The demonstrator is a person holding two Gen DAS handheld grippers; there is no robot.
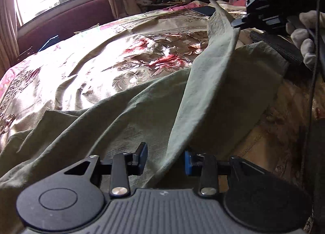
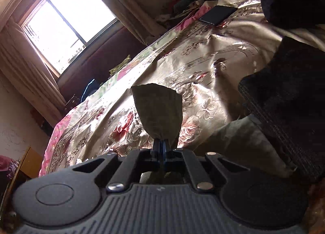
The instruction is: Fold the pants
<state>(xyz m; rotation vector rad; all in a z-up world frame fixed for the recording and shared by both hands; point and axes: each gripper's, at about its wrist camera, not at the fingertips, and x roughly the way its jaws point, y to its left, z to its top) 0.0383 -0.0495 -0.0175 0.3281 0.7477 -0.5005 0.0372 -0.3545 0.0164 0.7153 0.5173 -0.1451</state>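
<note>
Both grippers: right gripper (image 2: 161, 144) clamps pants (image 1: 203, 95) fold | left gripper (image 1: 165, 161) part-open, grip unclear

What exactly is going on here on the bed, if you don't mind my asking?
A person with two handheld grippers is folding olive-green cotton pants on a floral satin bedspread. The right gripper is shut on a raised edge of the fabric. The left gripper is open, with a fold between its jaws.
</note>
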